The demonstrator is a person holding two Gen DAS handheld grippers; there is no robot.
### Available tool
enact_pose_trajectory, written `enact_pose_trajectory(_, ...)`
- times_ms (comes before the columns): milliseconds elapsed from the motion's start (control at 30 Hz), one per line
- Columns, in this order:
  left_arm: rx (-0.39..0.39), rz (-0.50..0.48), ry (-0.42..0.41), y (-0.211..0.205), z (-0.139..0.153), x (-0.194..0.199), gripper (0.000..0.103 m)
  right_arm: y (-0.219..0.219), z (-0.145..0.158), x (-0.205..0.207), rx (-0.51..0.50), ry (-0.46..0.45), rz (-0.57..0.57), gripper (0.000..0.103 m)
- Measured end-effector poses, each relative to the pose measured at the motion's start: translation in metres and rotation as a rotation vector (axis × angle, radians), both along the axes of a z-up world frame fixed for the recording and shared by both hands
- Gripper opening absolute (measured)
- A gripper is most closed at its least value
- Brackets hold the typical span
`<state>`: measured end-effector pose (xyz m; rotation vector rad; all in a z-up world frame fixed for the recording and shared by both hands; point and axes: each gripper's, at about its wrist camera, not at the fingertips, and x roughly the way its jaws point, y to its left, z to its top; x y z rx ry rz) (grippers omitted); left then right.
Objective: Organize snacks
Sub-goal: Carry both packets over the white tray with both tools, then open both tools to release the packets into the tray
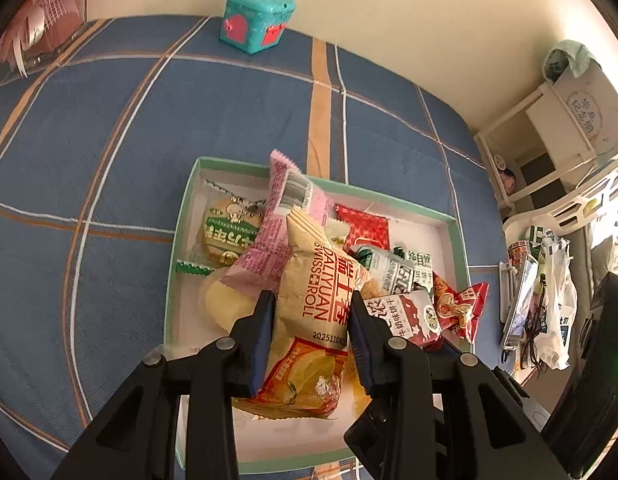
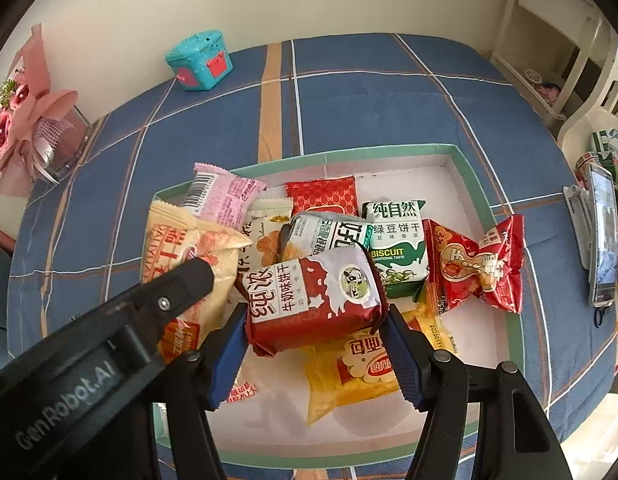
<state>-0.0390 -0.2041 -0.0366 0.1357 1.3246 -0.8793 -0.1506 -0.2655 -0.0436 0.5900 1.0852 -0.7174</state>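
A shallow white box with a green rim lies on the blue checked cloth, holding several snack packs. My left gripper is shut on a beige Swiss roll packet with red lettering, which stands tilted over the pile. In the right wrist view, one of the left gripper's fingers presses that packet at the box's left side. My right gripper is shut on a red-and-white milk biscuit pack, held just above a yellow packet in the box.
Also in the box are a pink packet, a green biscuit pack and a red patterned packet; a red twisted-end packet rests on its right rim. A teal toy box and a pink bouquet stand at the back, a phone at the right.
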Motion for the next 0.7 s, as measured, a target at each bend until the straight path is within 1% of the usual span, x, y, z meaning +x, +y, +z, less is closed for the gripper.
enact_pose_trajectory(267,-0.006,0.002,0.031,0.002,-0.002,0.002,0.037,-0.001,-0.004,0.001,0.005,0.01,0.006,0.068)
enact_pose_trajectory(300,-0.004,0.0,0.029,0.002,-0.001,0.002,0.039,-0.001,-0.004,0.001,0.008,0.007,0.006,0.068)
enact_pose_trajectory(333,-0.003,0.0,0.027,0.002,0.0,0.003,0.043,-0.001,-0.004,0.001,0.008,0.008,0.006,0.068)
enact_pose_trajectory(467,-0.003,0.0,0.024,0.003,0.003,0.004,0.045,-0.001,-0.004,0.002,0.006,0.009,0.009,0.068)
enact_pose_trajectory(567,-0.012,0.004,0.022,0.005,0.009,0.005,0.051,-0.001,-0.002,0.001,0.009,0.001,0.008,0.069)
enact_pose_trajectory(700,-0.015,0.008,0.003,0.011,0.018,0.007,0.051,-0.001,0.001,0.0,0.008,-0.012,0.009,0.07)
